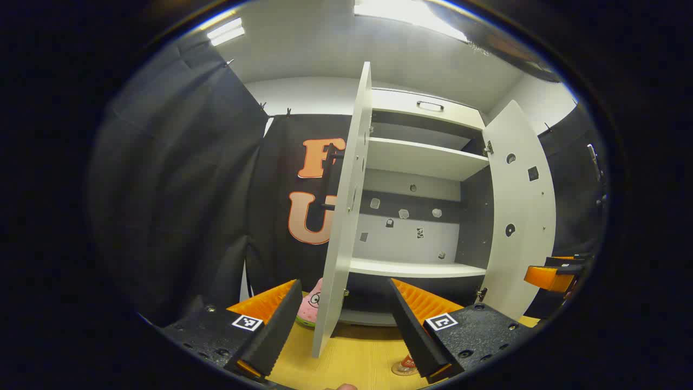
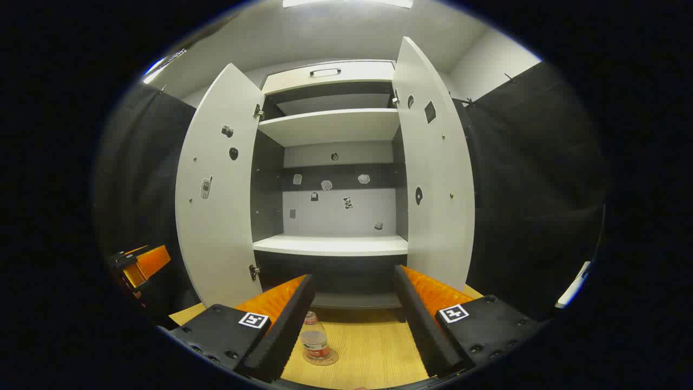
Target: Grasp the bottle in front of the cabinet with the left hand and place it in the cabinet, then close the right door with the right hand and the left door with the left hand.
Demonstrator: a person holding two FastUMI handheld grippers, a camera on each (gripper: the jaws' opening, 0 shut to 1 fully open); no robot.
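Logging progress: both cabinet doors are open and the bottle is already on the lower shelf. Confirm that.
Not quite. Both doors are open, but the bottle stands on the wooden table in front of the cabinet, as the right gripper view shows; the lower shelf is bare.

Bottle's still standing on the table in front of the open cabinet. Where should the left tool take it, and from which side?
Grip the bottle around its straight body below the cap, coming in level from the front. It stands upright on the table, so open fingers can straddle its round sides; the left tool is already open.
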